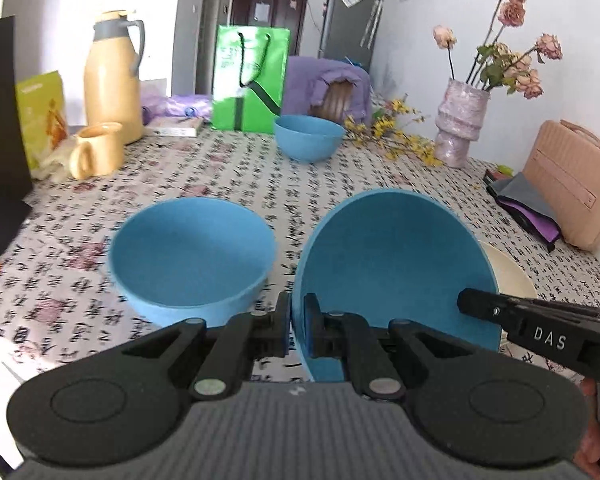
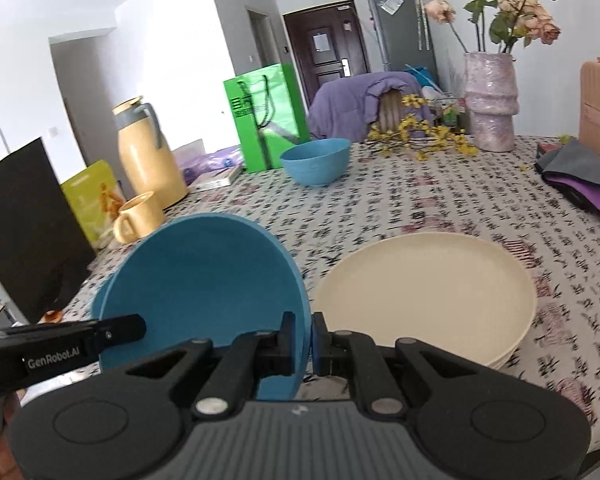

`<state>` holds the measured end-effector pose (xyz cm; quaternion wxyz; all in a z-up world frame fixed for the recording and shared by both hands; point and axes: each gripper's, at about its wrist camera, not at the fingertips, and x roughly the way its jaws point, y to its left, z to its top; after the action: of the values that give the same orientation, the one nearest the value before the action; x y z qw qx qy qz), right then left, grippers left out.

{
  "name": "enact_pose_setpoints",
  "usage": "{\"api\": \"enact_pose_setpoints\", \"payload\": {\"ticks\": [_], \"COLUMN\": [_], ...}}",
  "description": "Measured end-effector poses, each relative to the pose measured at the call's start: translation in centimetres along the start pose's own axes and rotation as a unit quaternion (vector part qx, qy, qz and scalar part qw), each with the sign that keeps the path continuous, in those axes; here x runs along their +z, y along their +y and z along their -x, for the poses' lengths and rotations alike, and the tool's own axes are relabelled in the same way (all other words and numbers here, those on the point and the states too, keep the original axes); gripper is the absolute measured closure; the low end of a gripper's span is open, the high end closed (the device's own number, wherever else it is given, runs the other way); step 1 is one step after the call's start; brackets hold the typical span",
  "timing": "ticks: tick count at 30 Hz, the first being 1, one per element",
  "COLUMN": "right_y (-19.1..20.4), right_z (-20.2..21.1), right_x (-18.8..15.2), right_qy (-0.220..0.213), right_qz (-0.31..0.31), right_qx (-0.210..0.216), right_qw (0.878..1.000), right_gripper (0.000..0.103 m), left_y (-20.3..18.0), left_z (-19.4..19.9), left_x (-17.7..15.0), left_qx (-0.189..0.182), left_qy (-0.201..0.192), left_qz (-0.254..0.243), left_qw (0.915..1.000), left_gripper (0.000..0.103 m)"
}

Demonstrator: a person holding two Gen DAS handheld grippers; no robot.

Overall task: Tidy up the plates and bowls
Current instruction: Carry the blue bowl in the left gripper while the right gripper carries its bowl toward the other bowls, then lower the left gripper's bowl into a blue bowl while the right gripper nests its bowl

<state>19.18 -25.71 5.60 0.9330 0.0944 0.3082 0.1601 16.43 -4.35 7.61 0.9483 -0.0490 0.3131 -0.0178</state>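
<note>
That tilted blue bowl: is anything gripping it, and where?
Yes. The tilted blue bowl is pinched on its rim by both: left hand-held gripper on one side, right hand-held gripper on the opposite.

blue bowl (image 1: pixel 392 256): matt, finely grainy | cream plate (image 2: pixel 424 292): smooth, satin | tablecloth (image 1: pixel 228 172): printed cloth | gift bag (image 1: pixel 250 80): glossy green paper | vase (image 1: pixel 460 120): shiny wrap

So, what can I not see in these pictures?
Cream plates: how many are stacked; right wrist view, the right gripper covers the near edge.
Held blue bowl: whether its bottom touches the tablecloth; both views, gripper bodies cover it.
Resting blue bowl: right wrist view, behind the held bowl.
</note>
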Motion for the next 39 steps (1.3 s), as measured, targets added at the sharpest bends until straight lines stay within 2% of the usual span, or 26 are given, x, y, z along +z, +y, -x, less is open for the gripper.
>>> {"api": "enact_pose_setpoints", "payload": {"ticks": [10,18,23,27,39], "right_y": [2.3,4.7,6.6,7.7,9.7], "right_z": [0.8,0.2,-2.6,-5.6,-11.4], "right_x": [-0.3,4.0,6.5,7.4,7.5], "right_qy": [-0.007,-0.041,-0.029,-0.006,0.055], "right_qz": [0.018,0.059,0.074,0.071,0.078], "right_qx": [0.018,0.031,0.055,0.07,0.082], "right_qw": [1.0,0.997,0.995,0.995,0.992], "right_gripper": [0.095,0.095,0.095,0.095,0.092], "left_y": [1.9,3.8,6.1,8.2,12.7], "left_z": [1.7,2.3,1.6,0.0,-3.5], "left_x": [-0.2,3.3,5.2,6.1,6.3], "left_qx": [0.008,0.01,0.029,0.044,0.039], "left_qy": [-0.019,-0.06,-0.07,-0.057,-0.007], "left_qz": [0.028,0.051,0.071,0.086,0.127], "left_qw": [0.9994,0.9968,0.9946,0.9937,0.9911], "left_gripper": [0.096,0.096,0.096,0.096,0.095]}}
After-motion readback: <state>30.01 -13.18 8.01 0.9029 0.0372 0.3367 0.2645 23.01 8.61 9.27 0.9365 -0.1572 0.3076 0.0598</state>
